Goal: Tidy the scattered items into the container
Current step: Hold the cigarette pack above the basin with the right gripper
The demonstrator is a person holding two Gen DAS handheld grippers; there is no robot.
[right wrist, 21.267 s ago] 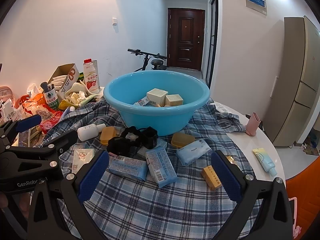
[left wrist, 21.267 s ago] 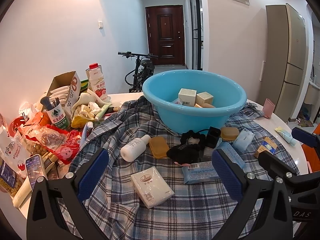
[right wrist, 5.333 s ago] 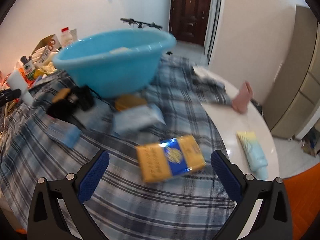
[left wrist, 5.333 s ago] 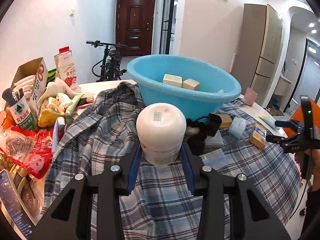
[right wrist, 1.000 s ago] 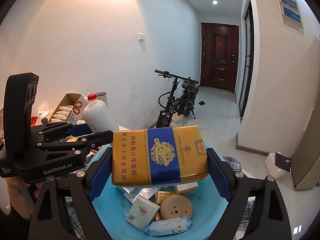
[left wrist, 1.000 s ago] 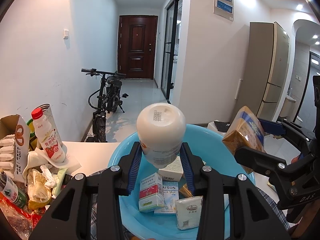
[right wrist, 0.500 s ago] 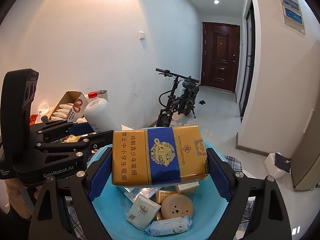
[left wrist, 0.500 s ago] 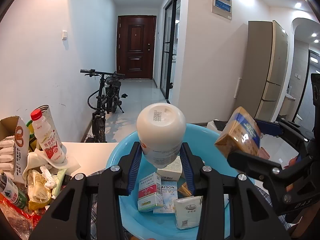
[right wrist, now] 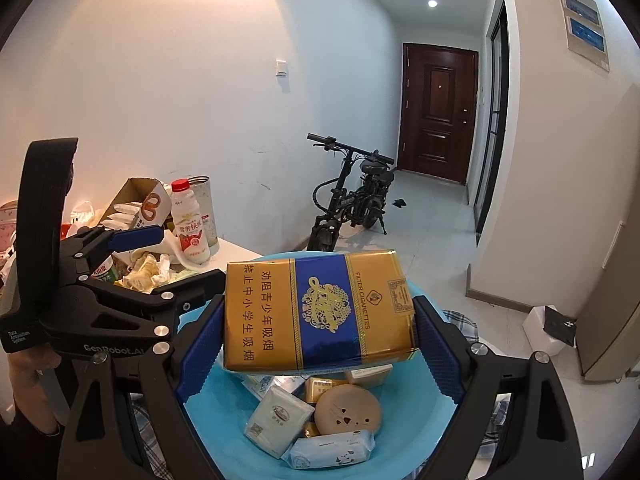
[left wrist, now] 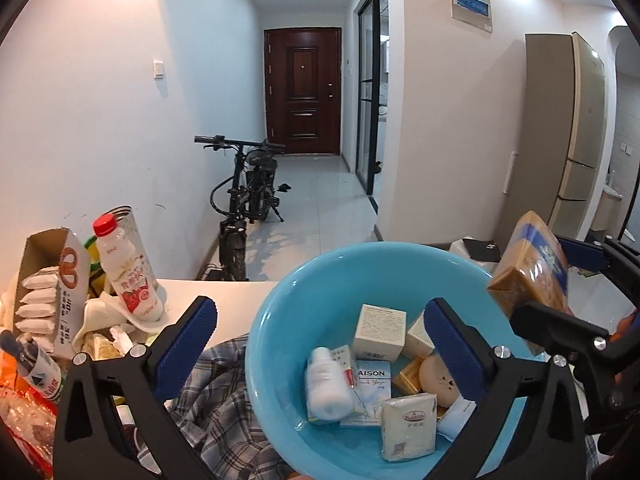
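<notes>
The blue basin (left wrist: 268, 360) sits just below both grippers and holds several small boxes, tissue packs and a round tan case (right wrist: 347, 410). My left gripper (left wrist: 320, 314) hangs over the basin's left half, its jaws opening with nothing between them. A white bottle (left wrist: 326, 386) lies on its side inside the basin under it. My right gripper (right wrist: 319, 312) is shut on a gold and blue cigarette pack (right wrist: 316, 312), held flat above the basin. The pack (left wrist: 532, 264) also shows at the right of the left wrist view. The left gripper (right wrist: 176, 258) appears at the left of the right wrist view.
A plaid cloth (left wrist: 216, 400) lies under the basin on the white table (left wrist: 236, 292). To the left stand a red-capped drink bottle (left wrist: 128, 276), an open cardboard box (left wrist: 44, 292) and loose snack wrappers. A bicycle (left wrist: 248, 200) leans by the wall beyond.
The left jaws have sprung wide and the white bottle they held has dropped into the basin. The right gripper still holds the cigarette pack in the same place.
</notes>
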